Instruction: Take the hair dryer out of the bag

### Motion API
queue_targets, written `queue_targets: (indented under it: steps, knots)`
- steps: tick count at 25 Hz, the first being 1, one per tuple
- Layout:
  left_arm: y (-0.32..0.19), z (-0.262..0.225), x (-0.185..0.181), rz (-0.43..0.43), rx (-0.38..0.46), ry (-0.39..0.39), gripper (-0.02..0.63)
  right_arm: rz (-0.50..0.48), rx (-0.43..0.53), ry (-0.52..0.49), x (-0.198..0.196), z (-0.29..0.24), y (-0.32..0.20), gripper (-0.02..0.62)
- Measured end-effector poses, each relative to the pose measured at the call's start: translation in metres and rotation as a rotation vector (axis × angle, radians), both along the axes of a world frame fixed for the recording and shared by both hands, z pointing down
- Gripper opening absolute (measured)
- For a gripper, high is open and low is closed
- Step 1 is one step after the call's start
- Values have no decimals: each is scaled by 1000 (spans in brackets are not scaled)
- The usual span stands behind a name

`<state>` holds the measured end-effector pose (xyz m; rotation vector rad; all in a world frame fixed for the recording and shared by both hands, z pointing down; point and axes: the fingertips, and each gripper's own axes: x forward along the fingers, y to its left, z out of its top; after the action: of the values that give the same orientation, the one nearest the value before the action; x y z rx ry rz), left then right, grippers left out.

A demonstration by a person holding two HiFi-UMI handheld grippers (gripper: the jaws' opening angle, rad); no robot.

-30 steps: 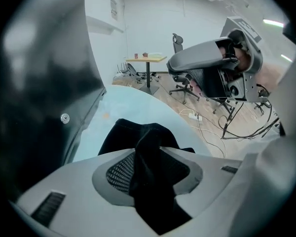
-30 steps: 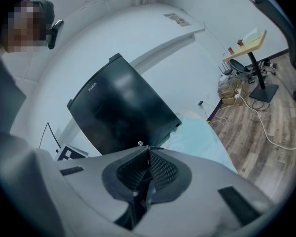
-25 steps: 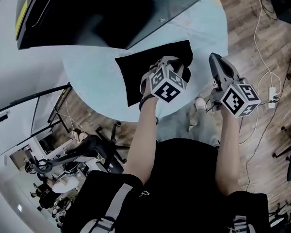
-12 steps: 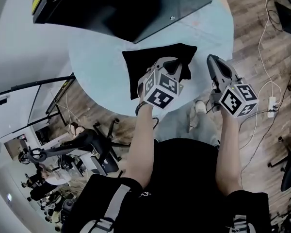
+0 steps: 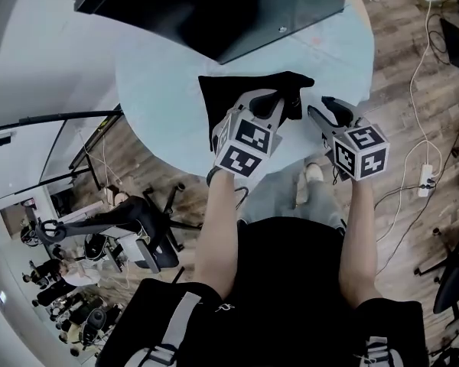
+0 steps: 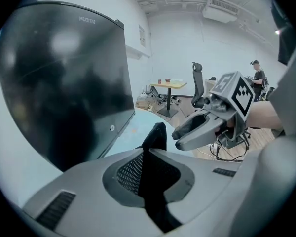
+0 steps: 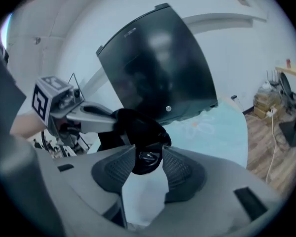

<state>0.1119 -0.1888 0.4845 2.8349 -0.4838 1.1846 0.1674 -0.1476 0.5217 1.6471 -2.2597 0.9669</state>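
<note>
A black cloth bag point(image 5: 229, 102) lies on the round pale-blue table point(image 5: 161, 90). My left gripper point(image 5: 281, 102) is shut on the bag's right edge and holds it up. In the left gripper view, black fabric point(image 6: 155, 132) runs between the closed pads of that gripper point(image 6: 145, 157). My right gripper point(image 5: 315, 112) sits just right of the bag, and its jaws are opening. In the right gripper view, a black rounded end with a shiny mark point(image 7: 147, 157), apparently the hair dryer, shows in the bag's mouth point(image 7: 138, 127). It sits between the spread pads of my right gripper point(image 7: 147, 163), which do not press on it.
A large black panel point(image 5: 214, 10) leans over the table's far side, close behind the bag. The table's near edge lies just under both grippers. Wooden floor with cables point(image 5: 421, 90) lies to the right. Office chairs point(image 5: 149, 235) stand at the lower left.
My right gripper has swung left to the bag's mouth and its jaws have gone from shut to open. The left gripper has risen with the bag's edge.
</note>
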Motion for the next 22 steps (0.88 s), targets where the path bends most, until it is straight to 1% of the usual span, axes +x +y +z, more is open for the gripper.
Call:
queue_targets:
  steps: [3,4,8,11,16,17,18,22]
  knots:
    - [2,-4,-7,-7,-9,12,17,-103,-17,157,-9,9,-2,179]
    - [3,-4,-9,-9,-13,12,17,-136,-16,186,-13,10,-5,179]
    - [5,-5,-11,-26,-9,27,17,-264,7,243,-31,14,-16,179]
    - [3,-4,-9,-31,-2,31,18,-370,18,333,-40,23,-22,179]
    - [4,0,-12,-33,0,29,18,-436,7,382,-44,35,-31,179]
    - [2,0,-15,-41,5,31,18,-458,-2,402,-45,39,-32,182]
    - [0,0,-17,-48,7,34,18,-483,-11,420,-46,43,-33,207]
    - [-3,2,-24,-58,-5,43,18,-590,-29,443,-57,54,-34,222]
